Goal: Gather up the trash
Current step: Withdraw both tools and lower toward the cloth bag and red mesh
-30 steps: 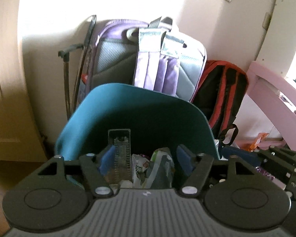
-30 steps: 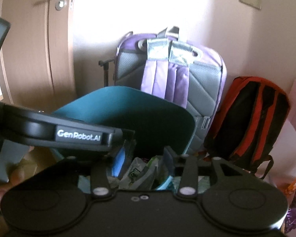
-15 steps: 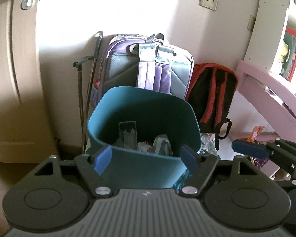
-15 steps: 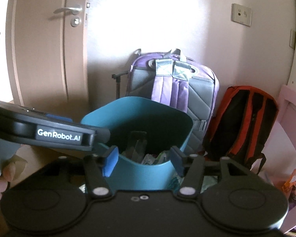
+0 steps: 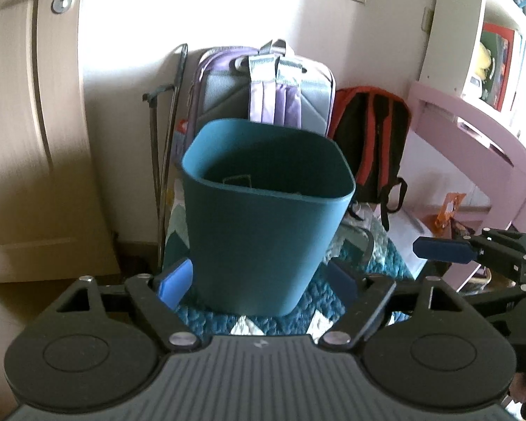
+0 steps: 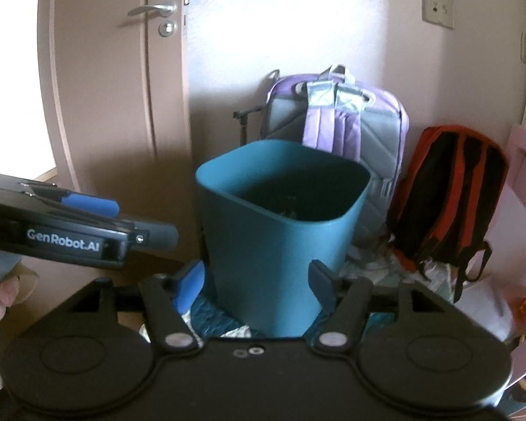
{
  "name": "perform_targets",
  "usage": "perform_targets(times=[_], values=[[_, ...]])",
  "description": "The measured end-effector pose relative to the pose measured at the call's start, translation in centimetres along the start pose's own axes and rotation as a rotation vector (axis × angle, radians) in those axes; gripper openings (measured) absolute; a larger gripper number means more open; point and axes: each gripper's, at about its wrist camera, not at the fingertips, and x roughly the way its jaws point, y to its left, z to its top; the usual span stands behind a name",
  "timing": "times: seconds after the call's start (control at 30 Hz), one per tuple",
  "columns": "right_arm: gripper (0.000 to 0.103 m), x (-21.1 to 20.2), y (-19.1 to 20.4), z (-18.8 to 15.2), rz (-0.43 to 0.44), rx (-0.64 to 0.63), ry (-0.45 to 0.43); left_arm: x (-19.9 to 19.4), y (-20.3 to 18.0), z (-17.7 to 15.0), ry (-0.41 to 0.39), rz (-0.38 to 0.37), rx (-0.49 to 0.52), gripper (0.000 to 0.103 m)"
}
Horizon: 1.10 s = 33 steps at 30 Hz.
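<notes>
Against the wall, teal plastic square bin [image 5: 263,231] holds some trash; left tongs [image 5: 259,282] and right tongs [image 6: 257,280] opening, empty. Orange wrapper [image 5: 449,208] remains.

The left gripper [image 5: 257,280] points at a teal bin [image 5: 263,217] standing upright at centre on a quilted blue mat [image 5: 298,315]; its jaws are opening, empty, pads clear of the bin's walls. At twelve o'clock a purple backpack [image 5: 284,87] leans on the wall, a red-and-black backpack [image 5: 371,133] at two. The right gripper [image 5: 442,249] enters at three o'clock.
</notes>
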Motion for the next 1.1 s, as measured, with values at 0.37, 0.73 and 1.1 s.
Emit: perform_targets(times=[0.37, 0.73, 1.1], values=[[0.070, 3.0, 0.1, -6.4, 0.105, 0.072, 0.060, 3.7, 3.0, -6.5, 0.100, -0.007, -0.012, 0.099], [0.070, 13.7, 1.1, -16.8, 0.143, 0.081, 0.331, 14.8, 8.8, -15.3, 0.369, 0.023, -0.014, 0.099], [0.070, 26.4, 1.7, -28.6, 0.131, 0.094, 0.655, 27.2, 11.7, -25.2, 0.666, 0.027, 0.151, 0.099]])
